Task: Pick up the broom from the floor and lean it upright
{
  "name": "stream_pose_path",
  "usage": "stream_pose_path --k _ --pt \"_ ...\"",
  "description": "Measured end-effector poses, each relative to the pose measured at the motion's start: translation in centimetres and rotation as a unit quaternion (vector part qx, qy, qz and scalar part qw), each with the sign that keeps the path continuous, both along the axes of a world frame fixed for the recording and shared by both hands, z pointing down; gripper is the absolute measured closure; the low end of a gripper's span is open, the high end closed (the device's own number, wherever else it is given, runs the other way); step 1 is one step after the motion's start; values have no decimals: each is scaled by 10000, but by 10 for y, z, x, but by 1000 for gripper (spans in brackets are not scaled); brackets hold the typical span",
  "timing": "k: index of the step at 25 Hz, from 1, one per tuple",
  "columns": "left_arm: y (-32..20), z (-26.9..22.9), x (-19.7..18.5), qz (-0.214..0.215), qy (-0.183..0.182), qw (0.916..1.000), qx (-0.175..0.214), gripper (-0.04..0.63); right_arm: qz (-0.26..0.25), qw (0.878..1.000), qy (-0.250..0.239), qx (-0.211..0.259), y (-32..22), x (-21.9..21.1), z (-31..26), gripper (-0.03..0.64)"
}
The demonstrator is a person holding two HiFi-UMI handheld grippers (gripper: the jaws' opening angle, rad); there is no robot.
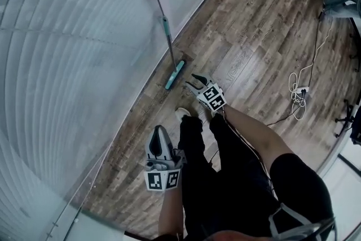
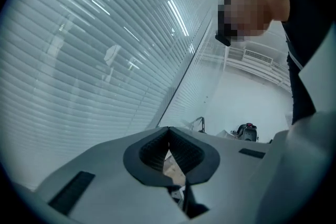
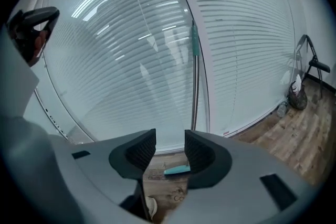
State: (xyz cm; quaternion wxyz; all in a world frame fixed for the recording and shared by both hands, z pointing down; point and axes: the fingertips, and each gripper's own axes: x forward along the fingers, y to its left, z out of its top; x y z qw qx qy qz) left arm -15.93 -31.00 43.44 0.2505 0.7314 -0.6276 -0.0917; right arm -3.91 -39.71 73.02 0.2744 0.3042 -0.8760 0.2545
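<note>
**Leaning on the glass wall, the broom stands free of both grippers**

The broom [image 1: 168, 45] is upright. Its teal head sits on the wooden floor [image 1: 254, 59] at the foot of the glass wall [image 1: 67, 76] with its blinds, and its thin handle runs up and away along the glass, so the long axis is close to vertical.

The right gripper [image 1: 192, 80] is the nearer one. It hangs just right of the broom head and a little nearer the person, apart from it. Its jaws are spread wide with nothing between the pads. In the right gripper view the handle rises straight above the gap, and the teal head shows through the gap, down on the floor beyond.

The left gripper [image 1: 159, 131] is well apart from the broom, near the person's legs, and points along the wall. Its jaws are pressed together and hold nothing.

The task looks finished. Any coming move depends on the broom lying dead ahead of the right jaws: a straight pull back should clear it, while a push forward or to the left could knock the handle off the glass. Should it slide, the right hand is better placed to catch it.
</note>
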Motion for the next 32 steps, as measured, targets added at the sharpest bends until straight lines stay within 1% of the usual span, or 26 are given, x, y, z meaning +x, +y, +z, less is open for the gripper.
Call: stream_pose_path --k 3,6,8,10,13,16,19,22,24,27,30,32 --pt "3 -34 -17 -312 53 9995 11 577 127 9998 -181 -25 20 10 -57 451" --pt "11 -72 -18 -385 -140 9992 34 577 48 9994 -313 125 50 20 -129 488" --pt "15 -104 -12 -357 -224 9990 155 577 -80 9987 -398 302 66 25 -184 525" --pt "17 -130 -6 -368 -246 9985 323 577 -125 9969 -549 550 70 29 -233 551" --pt "29 -155 3 -423 -133 9982 402 577 -40 9941 -676 849 79 41 -294 555" --pt "32 -181 22 -283 -46 9984 486 577 98 9910 -790 1074 79 55 -352 561" --pt "32 -205 36 -233 -166 9978 601 577 140 9859 -1047 1295 77 55 -403 565" --pt "47 -225 51 -367 -391 9959 729 577 83 9758 -1415 1666 88 56 -460 565" --pt "57 -239 56 -429 -343 9948 857 577 -4 9669 -1710 1896 97 48 -500 565" --pt "61 -261 50 -557 -317 9923 1057 577 -169 9507 -2145 2235 108 29 -552 569" --pt "59 -279 44 -771 -436 9884 1235 577 -363 9368 -2346 2569 112 11 -586 574" --pt "57 -291 46 -773 -488 9867 1345 577 -440 9300 -2409 2741 113 6 -600 583"
